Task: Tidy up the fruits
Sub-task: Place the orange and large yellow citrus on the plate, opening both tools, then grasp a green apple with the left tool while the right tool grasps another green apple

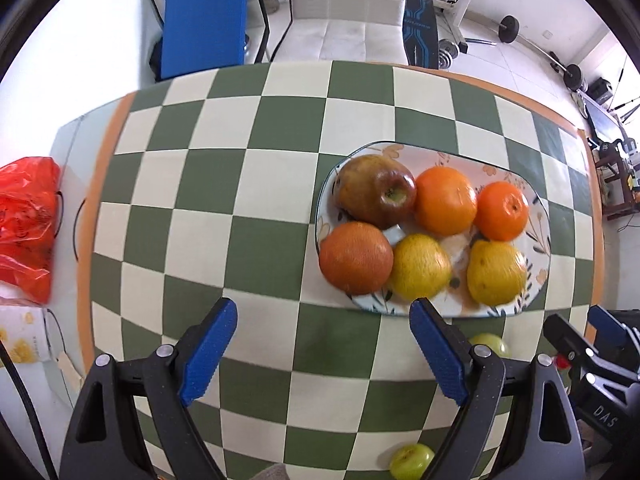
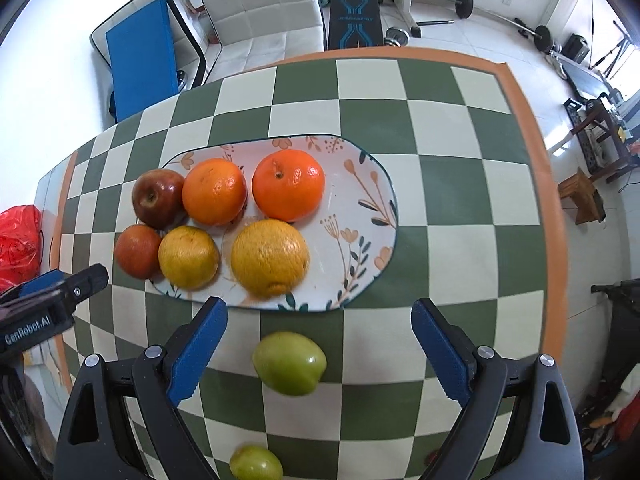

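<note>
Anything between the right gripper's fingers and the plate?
Only a green fruit on the checkered cloth, between the right gripper and plate, in the right wrist view.

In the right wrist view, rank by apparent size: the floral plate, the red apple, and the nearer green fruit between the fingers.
1. Floral oval plate, clearly largest.
2. Green round fruit, though nearness to the camera inflates it.
3. Dark red apple, looking slightly smaller.

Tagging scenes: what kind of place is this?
Likely a home room doubling as gym: green-and-cream checkered tablecloth with a floral ceramic fruit plate, white padded chair, barbell weights on a tiled floor.
</note>
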`<state>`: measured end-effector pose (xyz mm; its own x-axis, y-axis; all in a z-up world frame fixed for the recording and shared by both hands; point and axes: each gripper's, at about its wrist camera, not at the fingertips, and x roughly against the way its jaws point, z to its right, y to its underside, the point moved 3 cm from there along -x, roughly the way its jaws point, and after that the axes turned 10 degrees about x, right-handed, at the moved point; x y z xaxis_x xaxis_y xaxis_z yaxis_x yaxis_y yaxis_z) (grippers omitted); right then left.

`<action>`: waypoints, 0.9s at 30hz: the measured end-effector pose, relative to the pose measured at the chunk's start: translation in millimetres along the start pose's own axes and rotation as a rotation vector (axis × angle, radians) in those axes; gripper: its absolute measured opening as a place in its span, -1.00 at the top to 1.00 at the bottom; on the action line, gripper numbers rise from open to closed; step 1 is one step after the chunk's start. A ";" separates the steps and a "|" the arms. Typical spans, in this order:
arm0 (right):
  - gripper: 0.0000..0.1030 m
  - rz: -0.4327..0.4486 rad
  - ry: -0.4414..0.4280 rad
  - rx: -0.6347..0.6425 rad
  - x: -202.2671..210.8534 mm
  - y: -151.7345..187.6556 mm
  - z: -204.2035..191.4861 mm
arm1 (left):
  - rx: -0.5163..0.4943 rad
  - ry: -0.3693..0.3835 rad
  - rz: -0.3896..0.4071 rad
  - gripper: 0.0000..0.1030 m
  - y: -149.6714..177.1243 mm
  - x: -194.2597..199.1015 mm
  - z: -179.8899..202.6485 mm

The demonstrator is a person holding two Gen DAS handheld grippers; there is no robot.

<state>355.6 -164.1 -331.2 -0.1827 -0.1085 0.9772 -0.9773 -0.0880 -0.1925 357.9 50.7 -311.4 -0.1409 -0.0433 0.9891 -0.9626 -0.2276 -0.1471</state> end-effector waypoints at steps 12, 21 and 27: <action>-0.85 0.107 0.036 0.000 68.7 38.0 -1.4 | -0.060 0.041 0.144 -0.71 41.5 70.8 6.2; -0.85 0.202 0.052 0.006 130.8 69.8 -6.5 | -0.089 0.092 0.215 -0.71 74.7 123.8 5.8; -0.85 0.263 0.064 0.026 177.2 90.7 -14.7 | -0.106 0.122 0.256 -0.71 95.9 156.4 6.5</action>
<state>232.9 -176.7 -174.2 -0.4376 -0.0687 0.8966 -0.8922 -0.0908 -0.4424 245.0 15.8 -170.8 -0.4028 0.0320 0.9147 -0.9100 -0.1215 -0.3965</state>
